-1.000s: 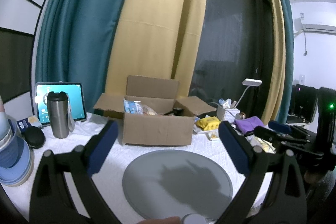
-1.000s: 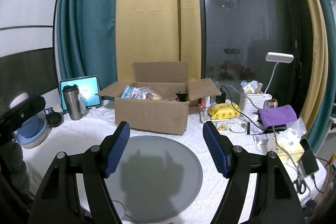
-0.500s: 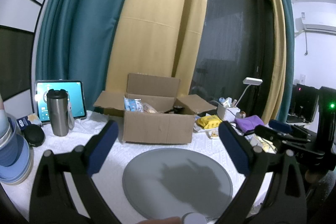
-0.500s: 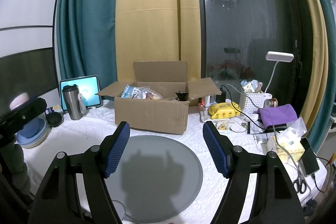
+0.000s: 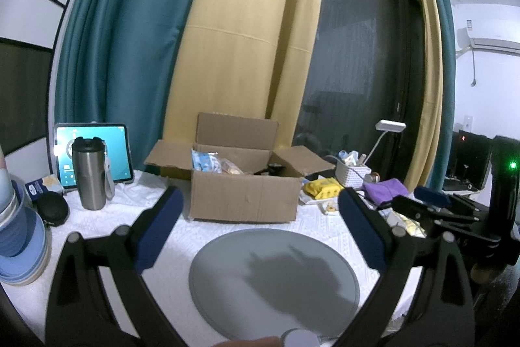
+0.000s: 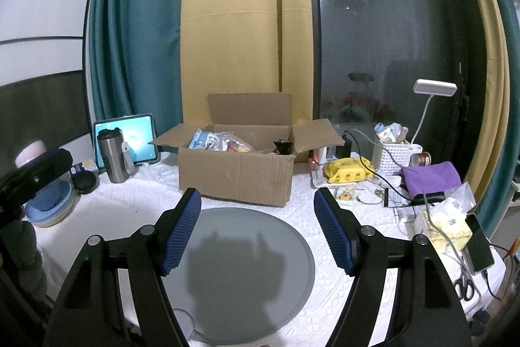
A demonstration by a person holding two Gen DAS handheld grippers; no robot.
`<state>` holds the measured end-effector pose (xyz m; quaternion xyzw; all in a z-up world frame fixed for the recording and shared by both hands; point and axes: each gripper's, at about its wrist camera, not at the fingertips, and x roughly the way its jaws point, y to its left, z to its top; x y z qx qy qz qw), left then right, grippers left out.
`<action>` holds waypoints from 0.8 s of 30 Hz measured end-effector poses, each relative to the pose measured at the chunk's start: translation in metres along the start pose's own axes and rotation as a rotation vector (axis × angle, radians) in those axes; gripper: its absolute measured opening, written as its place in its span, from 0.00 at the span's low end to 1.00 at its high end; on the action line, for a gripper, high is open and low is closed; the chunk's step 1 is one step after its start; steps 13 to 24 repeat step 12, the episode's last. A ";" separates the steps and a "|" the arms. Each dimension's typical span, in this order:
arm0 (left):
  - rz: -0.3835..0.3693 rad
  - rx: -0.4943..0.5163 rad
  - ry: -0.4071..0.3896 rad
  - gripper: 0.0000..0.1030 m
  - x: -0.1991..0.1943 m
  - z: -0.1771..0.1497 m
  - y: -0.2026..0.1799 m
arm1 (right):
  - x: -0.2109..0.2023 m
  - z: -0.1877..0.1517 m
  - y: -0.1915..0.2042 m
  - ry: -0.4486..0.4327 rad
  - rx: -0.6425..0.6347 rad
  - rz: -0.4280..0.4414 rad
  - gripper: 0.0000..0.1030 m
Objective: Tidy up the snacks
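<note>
An open cardboard box (image 5: pixel 243 200) (image 6: pixel 237 178) stands on the white table behind a round grey mat (image 5: pixel 276 278) (image 6: pixel 240 275). Snack packets (image 5: pixel 214 165) (image 6: pixel 221 142) lie inside the box, a blue and white one at the left. My left gripper (image 5: pixel 260 200) is open and empty, held above the mat in front of the box. My right gripper (image 6: pixel 258 200) is also open and empty, above the mat, short of the box. The right gripper also shows at the right edge of the left wrist view (image 5: pixel 432 204).
A steel tumbler (image 5: pixel 89 174) and a tablet (image 5: pixel 94 148) stand left of the box, with stacked blue bowls (image 5: pixel 16 246) nearer. Right of the box are a yellow packet (image 6: pixel 347 169), a white basket (image 6: pixel 391 156), a purple cloth (image 6: pixel 432 178), a lamp (image 6: pixel 434 88), cables, a tissue pack and a phone (image 6: pixel 479 243).
Almost nothing differs. Both grippers stay open above the mat; the left wrist view has shifted very slightly.
</note>
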<state>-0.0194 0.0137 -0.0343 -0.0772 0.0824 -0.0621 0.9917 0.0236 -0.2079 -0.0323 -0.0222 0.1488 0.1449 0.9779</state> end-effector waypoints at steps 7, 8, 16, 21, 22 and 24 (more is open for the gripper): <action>0.002 0.000 -0.001 0.94 0.000 0.000 -0.001 | 0.001 -0.001 0.000 0.003 0.000 -0.001 0.73; 0.000 -0.001 -0.001 0.94 0.000 0.000 -0.001 | 0.001 -0.001 0.000 0.003 0.000 -0.001 0.73; -0.010 0.015 -0.001 0.94 0.005 -0.002 -0.004 | 0.001 0.000 -0.001 0.002 -0.003 -0.001 0.73; -0.010 0.015 -0.001 0.94 0.005 -0.002 -0.004 | 0.001 0.000 -0.001 0.002 -0.003 -0.001 0.73; -0.010 0.015 -0.001 0.94 0.005 -0.002 -0.004 | 0.001 0.000 -0.001 0.002 -0.003 -0.001 0.73; -0.010 0.015 -0.001 0.94 0.005 -0.002 -0.004 | 0.001 0.000 -0.001 0.002 -0.003 -0.001 0.73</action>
